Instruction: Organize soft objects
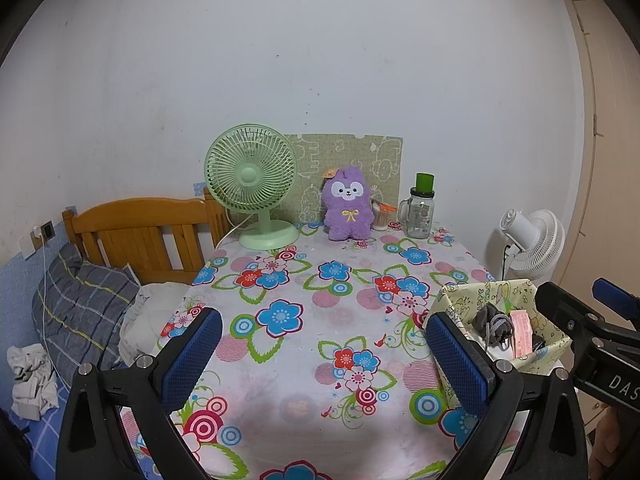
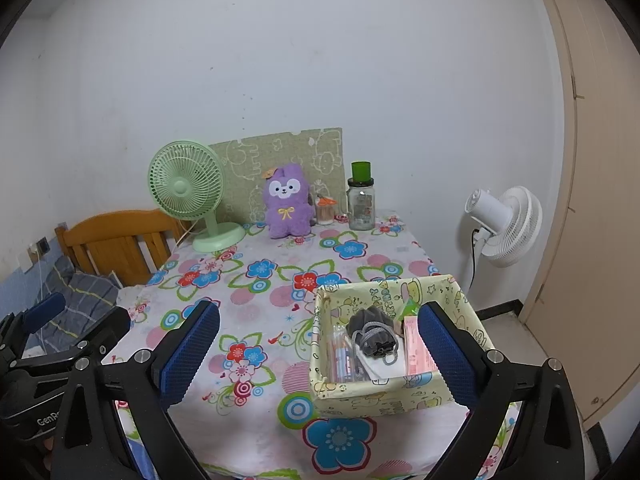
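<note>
A purple plush toy (image 1: 347, 209) sits upright at the back of the flowered table, also seen in the right wrist view (image 2: 287, 207). A pale yellow fabric basket (image 2: 464, 300) stands at the table's front right and holds a grey drawstring pouch (image 2: 372, 335), a pink packet and pens; it shows in the left wrist view too (image 1: 460, 300). My left gripper (image 1: 324, 354) is open and empty over the table's front. My right gripper (image 2: 320, 350) is open and empty, its right finger beside the basket.
A green desk fan (image 1: 252, 188) stands left of the plush. A glass jar with a green lid (image 1: 421, 211) and a small cup stand to its right. A white fan (image 2: 504, 226) is on the floor at right. A bed with a pillow (image 1: 80, 312) lies left.
</note>
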`<action>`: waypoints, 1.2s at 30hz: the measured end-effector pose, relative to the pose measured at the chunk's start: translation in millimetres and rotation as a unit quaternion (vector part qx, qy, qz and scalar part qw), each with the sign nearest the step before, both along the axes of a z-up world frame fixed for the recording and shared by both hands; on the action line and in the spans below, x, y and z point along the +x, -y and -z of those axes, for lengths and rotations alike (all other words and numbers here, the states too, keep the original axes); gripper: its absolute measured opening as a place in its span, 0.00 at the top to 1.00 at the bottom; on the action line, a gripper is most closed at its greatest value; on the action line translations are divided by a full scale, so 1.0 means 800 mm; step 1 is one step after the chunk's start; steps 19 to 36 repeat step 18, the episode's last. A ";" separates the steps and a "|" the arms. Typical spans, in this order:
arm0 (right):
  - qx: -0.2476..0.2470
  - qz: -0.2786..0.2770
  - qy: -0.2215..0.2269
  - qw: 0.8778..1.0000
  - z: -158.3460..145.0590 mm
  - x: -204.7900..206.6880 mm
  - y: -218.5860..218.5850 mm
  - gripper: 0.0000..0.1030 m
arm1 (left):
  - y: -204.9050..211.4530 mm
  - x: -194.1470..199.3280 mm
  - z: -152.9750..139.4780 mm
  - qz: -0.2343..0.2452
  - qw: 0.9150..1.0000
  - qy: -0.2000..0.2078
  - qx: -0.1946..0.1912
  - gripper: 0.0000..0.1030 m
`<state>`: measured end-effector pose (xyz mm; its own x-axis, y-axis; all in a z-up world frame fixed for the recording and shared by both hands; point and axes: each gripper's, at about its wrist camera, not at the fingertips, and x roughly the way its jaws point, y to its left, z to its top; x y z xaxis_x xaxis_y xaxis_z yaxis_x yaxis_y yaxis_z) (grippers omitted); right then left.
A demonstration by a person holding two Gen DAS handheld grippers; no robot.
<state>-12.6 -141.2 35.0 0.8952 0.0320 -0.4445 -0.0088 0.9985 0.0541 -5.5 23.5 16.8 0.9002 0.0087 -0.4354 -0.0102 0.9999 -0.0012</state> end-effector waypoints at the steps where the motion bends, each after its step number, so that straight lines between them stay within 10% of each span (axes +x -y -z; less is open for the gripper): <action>1: 0.000 0.000 0.000 1.000 0.000 0.000 -0.001 0.02 | 0.000 0.000 0.000 0.000 1.000 0.000 0.000 0.00; 36: 0.002 -0.001 -0.004 1.000 0.001 0.004 -0.002 0.02 | 0.005 0.003 0.004 -0.001 1.000 -0.005 0.000 0.00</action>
